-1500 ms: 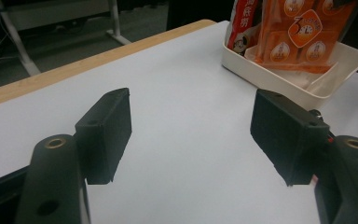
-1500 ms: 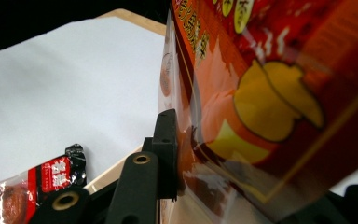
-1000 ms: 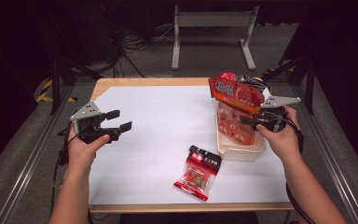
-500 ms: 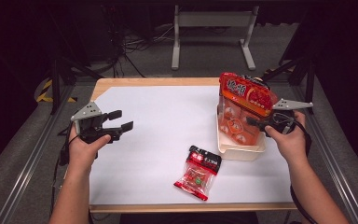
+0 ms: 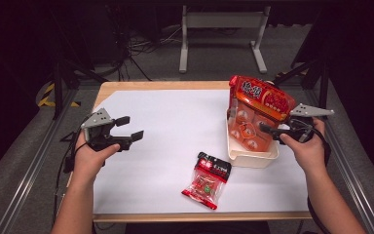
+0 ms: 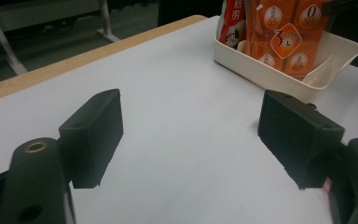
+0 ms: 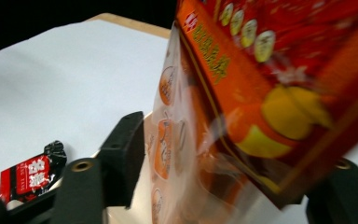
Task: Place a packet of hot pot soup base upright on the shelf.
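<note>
Right hand-held gripper (image 5: 272, 130) standing at right of surface (image 5: 175, 126), jaws apart either side of big red bag (image 5: 258, 105); whether gripping it, cannot tell. Bag standing tilted in white tray (image 5: 251, 158). Left hand-held gripper (image 5: 129, 127) hovering at left, jaws wide, holding nothing. Small red packet (image 5: 207, 179) lying near front edge.

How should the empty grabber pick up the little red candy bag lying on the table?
The small red bag lies flat, so come straight down with the open left gripper. Pinch across its narrow black top end, where the film is flat and crimped; the middle bulges with candy.
</note>
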